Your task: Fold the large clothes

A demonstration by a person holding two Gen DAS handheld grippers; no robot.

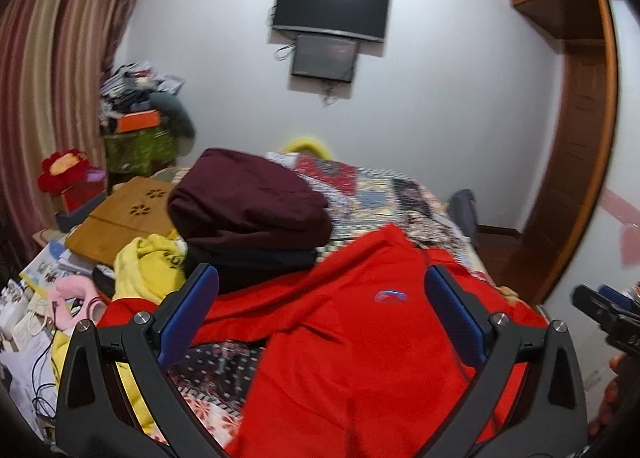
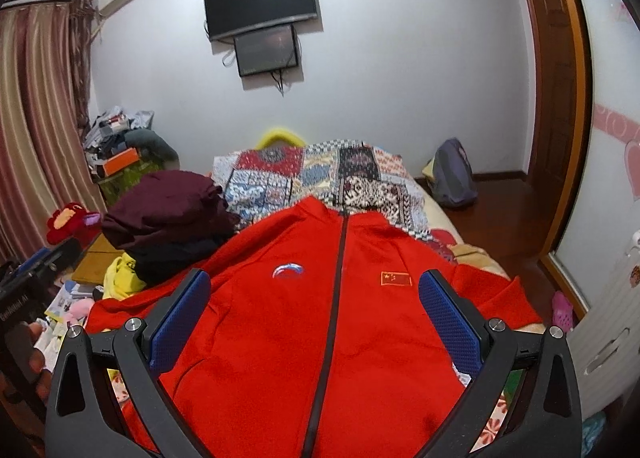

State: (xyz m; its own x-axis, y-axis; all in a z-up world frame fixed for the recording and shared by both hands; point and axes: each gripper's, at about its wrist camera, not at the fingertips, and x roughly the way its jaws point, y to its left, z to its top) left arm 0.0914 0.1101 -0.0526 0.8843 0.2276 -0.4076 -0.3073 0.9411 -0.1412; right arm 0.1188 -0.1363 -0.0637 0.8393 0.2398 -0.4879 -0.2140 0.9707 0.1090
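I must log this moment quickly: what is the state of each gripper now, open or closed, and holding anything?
Left gripper: open, holding nothing, above the red jacket.
Right gripper: open, holding nothing, above the same jacket.

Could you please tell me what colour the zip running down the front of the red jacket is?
The zip is black, seen best in the right wrist view.

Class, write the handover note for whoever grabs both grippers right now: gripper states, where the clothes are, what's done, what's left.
Left gripper: open, empty, above the red jacket.
Right gripper: open, empty, over the jacket's chest.
Jacket lies front up, zipped, spread on the bed; no fold made yet.
Maroon folded pile sits left of it.
Left: fold sleeves in, fold the body, stack it.
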